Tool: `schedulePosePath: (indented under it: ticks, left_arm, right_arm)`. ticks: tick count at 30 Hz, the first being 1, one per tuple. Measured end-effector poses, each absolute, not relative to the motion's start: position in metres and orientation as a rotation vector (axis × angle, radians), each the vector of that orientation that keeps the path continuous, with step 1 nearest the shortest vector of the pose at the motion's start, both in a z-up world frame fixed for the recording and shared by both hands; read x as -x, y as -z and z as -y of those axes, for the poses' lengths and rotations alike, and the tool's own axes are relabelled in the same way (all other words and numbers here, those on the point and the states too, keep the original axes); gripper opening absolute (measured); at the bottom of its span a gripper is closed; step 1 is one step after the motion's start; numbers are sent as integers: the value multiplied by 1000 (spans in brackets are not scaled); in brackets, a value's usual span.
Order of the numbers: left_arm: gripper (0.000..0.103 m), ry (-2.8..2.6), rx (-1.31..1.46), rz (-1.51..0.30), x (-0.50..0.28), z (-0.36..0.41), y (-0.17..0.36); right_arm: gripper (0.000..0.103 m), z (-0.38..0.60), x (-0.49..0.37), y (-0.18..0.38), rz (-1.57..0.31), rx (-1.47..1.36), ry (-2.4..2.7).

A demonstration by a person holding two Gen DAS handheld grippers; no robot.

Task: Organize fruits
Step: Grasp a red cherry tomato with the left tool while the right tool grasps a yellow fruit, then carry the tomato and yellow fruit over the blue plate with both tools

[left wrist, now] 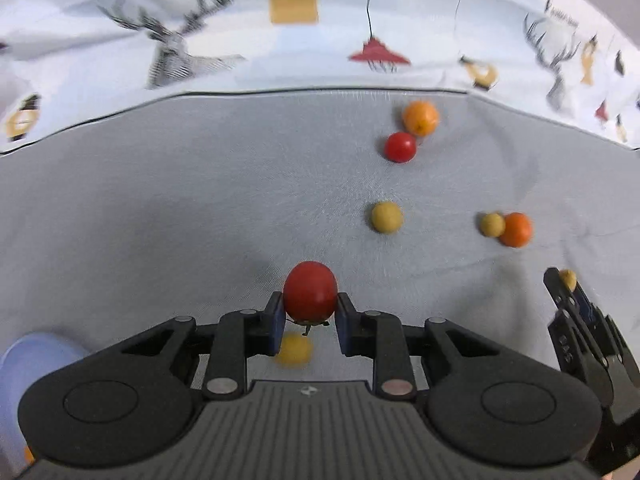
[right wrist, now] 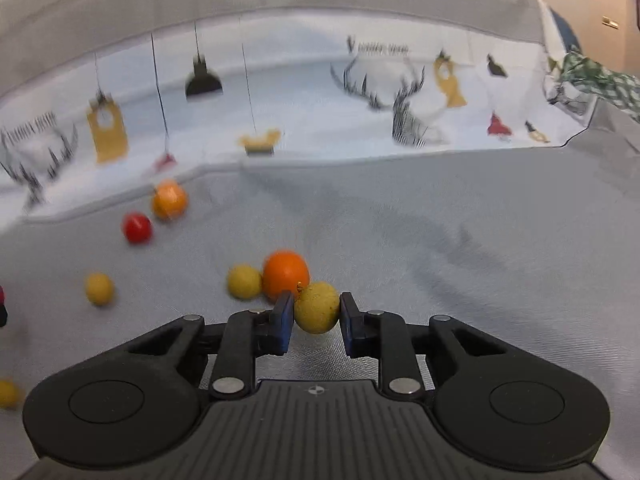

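Fruit's scattered all over the grey cloth (left wrist: 160,220); left tongs (left wrist: 310,308) are clamped on a red tomato (left wrist: 310,290) just above it, yellow ball (left wrist: 294,350) underneath; right tongs (right wrist: 316,312) are pinching a yellow-green fruit (right wrist: 317,307) right beside an orange one (right wrist: 285,274); blue bowl (left wrist: 28,364) sits bottom left.

- The left gripper (left wrist: 310,312) had a tomato (left wrist: 310,290) between its pads, above the cloth (left wrist: 160,220).
- A small round fruit (left wrist: 294,349) lay on the cloth right under that tomato.
- The right gripper (right wrist: 316,314) had a round fruit (right wrist: 317,307) between its pads.
- Just behind it sat an orange fruit (right wrist: 285,274), touching another small fruit (right wrist: 244,281) on its left.
- Farther back and left, a cherry tomato (right wrist: 137,228) lay beside an orange (right wrist: 169,200), near the cloth's rear edge.
- A bowl (left wrist: 28,360) stood at the left gripper's left.
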State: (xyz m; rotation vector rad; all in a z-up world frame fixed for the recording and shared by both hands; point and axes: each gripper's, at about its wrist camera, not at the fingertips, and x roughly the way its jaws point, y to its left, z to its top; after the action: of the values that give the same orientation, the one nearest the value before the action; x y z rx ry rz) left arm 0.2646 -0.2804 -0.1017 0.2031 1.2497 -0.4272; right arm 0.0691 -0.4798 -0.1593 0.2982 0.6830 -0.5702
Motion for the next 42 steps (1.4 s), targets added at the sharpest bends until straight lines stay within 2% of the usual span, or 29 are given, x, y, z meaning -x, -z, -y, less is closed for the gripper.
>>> schedulePosePath:
  ticks: [5, 12, 26, 42]
  left_arm:
    - [29, 414, -156, -1218, -213, 225, 44]
    - [29, 370, -127, -1191, -128, 138, 2]
    - [29, 242, 31, -1187, -18, -19, -2]
    - [29, 262, 93, -1115, 7, -54, -3]
  right_arm:
    - [25, 438, -8, 97, -623, -366, 433]
    - [25, 354, 47, 42, -669, -424, 169]
    - [25, 222, 94, -26, -675, -256, -143]
    - [25, 176, 111, -48, -655, -100, -139]
